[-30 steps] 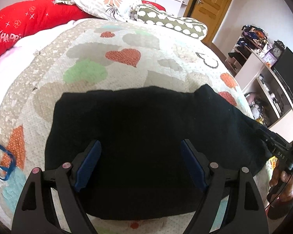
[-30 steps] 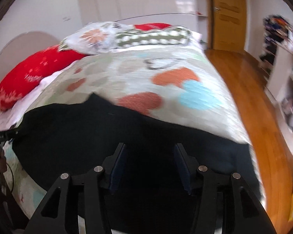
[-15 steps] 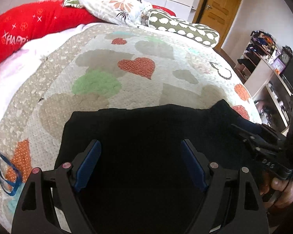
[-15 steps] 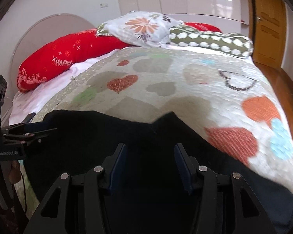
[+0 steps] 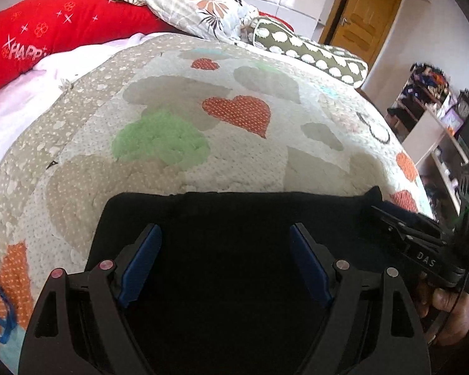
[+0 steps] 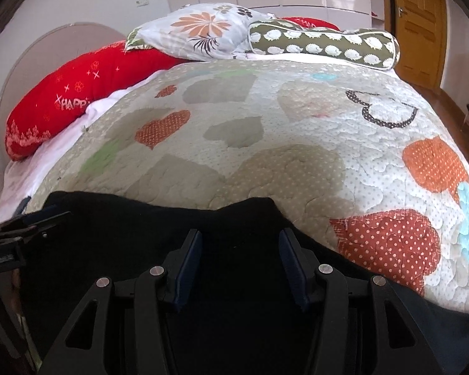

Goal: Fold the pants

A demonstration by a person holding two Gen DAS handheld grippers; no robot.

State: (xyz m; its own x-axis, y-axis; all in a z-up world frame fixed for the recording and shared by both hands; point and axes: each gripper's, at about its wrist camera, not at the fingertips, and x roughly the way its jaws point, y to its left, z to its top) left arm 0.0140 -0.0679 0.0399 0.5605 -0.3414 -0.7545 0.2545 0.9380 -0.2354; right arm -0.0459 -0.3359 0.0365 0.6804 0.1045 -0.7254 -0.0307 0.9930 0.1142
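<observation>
Right gripper (image 6: 239, 247) swung leftward over pants (image 5: 234, 218); both grippers' jaws apart, quilt (image 5: 234, 143) beyond bare.

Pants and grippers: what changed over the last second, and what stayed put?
The right gripper swung left toward the left gripper, over the pants. The pants' right part now lies in closer, so they look narrower. Both grippers' jaws stayed open, gripping nothing visible. The quilt and pillows are unchanged.

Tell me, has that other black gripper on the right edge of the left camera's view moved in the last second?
Yes. The right gripper has come inward and up over the black pants, toward the quilt; earlier it sat lower at the picture's edge.
</observation>
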